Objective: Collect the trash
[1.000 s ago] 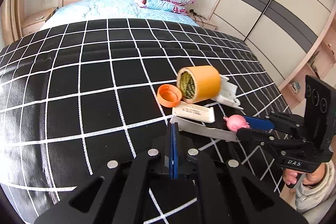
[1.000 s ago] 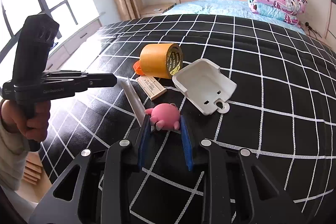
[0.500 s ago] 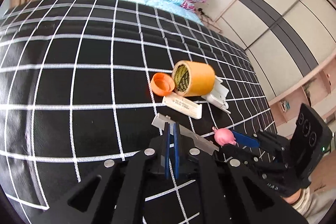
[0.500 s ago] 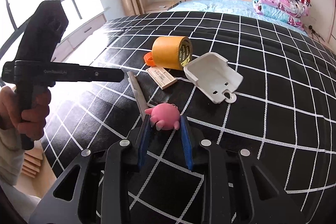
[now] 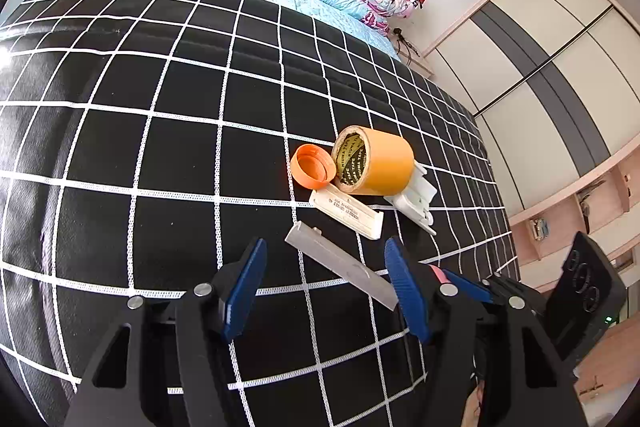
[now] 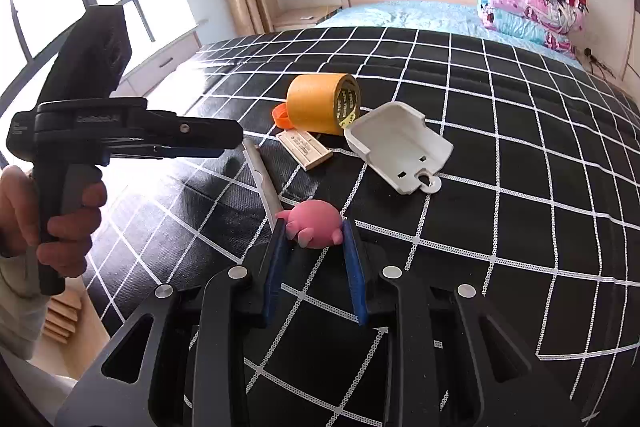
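- Left gripper (image 5: 326, 285): jaws spread wide over the grey metal strip (image 5: 340, 269), just in front of the orange tape roll (image 5: 376, 163).
- Right gripper (image 6: 314, 239): pinching the pink toy (image 6: 316, 223), in front of that roll.

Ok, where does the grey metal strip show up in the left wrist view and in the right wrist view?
Left wrist: grey metal strip lies low centre, diagonal, between the open fingers.
Right wrist: it lies left of centre, running down to the pink toy.
Shared landmark: the yellow tape roll, just beyond it in both.
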### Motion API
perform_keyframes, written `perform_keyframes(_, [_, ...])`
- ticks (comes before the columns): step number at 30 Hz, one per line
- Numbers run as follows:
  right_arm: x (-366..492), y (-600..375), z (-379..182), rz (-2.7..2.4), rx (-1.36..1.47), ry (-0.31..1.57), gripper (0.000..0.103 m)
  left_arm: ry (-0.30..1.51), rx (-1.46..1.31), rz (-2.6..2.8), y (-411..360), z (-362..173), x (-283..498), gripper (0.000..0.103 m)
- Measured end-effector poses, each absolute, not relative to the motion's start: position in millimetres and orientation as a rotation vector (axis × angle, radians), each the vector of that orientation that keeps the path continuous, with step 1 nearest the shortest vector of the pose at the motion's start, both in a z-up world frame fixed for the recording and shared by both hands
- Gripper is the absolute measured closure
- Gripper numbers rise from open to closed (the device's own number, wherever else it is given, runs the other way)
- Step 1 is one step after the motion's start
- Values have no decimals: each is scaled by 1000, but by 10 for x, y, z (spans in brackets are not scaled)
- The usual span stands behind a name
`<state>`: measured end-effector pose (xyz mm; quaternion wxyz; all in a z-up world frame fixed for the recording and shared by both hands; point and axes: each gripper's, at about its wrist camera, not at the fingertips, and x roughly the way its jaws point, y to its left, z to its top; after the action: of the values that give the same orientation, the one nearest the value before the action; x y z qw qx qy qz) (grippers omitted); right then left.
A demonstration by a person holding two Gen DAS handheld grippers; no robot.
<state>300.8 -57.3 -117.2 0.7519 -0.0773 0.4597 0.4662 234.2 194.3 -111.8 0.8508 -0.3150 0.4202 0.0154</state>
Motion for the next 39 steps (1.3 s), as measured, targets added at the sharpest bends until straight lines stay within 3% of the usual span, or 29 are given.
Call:
perform_keyframes(7, [2987,-593,-1172,1009,-167,994,75,902,-593,72,1771,-1125,2489,47])
perform_keyframes(18, [2960,-625,-1158,1000,-168,984,75,923,-297,239,1443,-1148,2528,84])
perform_keyframes(39, [2543,-800,-829,1008,-186,920,75,845,-294,119,1155,-738,1767,87])
